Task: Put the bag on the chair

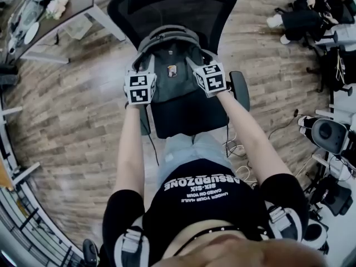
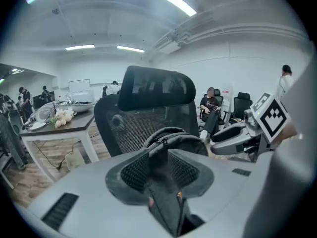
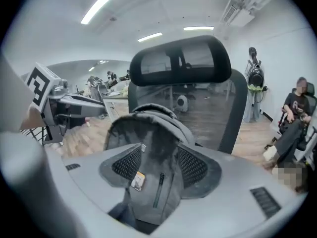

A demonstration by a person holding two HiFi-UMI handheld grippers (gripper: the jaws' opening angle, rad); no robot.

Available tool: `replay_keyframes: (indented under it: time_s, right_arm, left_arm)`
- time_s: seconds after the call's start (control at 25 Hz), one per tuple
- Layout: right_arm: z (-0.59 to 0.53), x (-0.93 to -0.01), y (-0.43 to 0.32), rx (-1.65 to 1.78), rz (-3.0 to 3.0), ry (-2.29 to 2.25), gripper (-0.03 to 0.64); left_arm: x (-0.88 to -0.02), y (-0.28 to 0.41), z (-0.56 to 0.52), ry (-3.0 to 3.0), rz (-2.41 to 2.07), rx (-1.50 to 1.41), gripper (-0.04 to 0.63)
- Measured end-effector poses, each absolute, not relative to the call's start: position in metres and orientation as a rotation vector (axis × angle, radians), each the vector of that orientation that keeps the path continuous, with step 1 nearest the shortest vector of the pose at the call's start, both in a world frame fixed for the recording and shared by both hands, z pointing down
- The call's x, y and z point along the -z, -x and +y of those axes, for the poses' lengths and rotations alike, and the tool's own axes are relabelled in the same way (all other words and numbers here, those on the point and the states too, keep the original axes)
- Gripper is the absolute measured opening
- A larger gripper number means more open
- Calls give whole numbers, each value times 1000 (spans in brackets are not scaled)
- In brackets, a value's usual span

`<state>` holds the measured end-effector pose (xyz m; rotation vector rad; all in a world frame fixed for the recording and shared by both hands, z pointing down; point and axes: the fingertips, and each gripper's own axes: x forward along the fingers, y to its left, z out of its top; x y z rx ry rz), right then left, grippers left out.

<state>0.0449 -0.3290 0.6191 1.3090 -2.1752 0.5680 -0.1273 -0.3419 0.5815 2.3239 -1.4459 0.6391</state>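
Observation:
A grey backpack [image 1: 172, 74] stands upright on the seat of a black mesh office chair [image 1: 172, 4], leaning against its backrest. My left gripper [image 1: 146, 65] hovers at the bag's upper left side and my right gripper [image 1: 197, 64] at its upper right. In the left gripper view the left gripper [image 2: 159, 170] stands open, and the bag's top handle [image 2: 168, 133] shows through the gap beyond the pads. Through the right gripper [image 3: 159, 165], also open, I see the bag's front [image 3: 148, 133] with a zip and an orange tag. Neither pair of pads presses on anything.
A desk [image 1: 67, 7] with flowers and clutter stands at the far left. Seated people [image 1: 311, 10] and dark gear fill the far right. Cables [image 1: 236, 149] lie on the wooden floor beside the chair, and a fan-like device [image 1: 328, 133] sits at the right.

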Motion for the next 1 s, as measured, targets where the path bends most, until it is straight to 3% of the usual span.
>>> replay_keyframes:
  time_s: [0.08,0.24,0.36,0.64,1.0]
  right_arm:
    - [-317,-593,-35,-527,-2239,-1302,208]
    - [-289,-548,-20,-514,-2334,-1290,61]
    - [-252,-525,-12,-588,-2416,-1225,23]
    - [-181,-501,-6,-724,-2478,-1173,15]
    - [-142,-487,-25,-630,-2436,-1207,15]
  left_arm:
    - [-566,120,-329,-2363,-1408,-637,107]
    - [-526,111,-303,-2425,-1405,-604,44]
    - [-508,104,-269,-2415,-1392,-535,21]
    - [-505,101,-189,-2325,-1305,-449,17]
    - [-480,69,-147,-2431,-1210,-414,17]
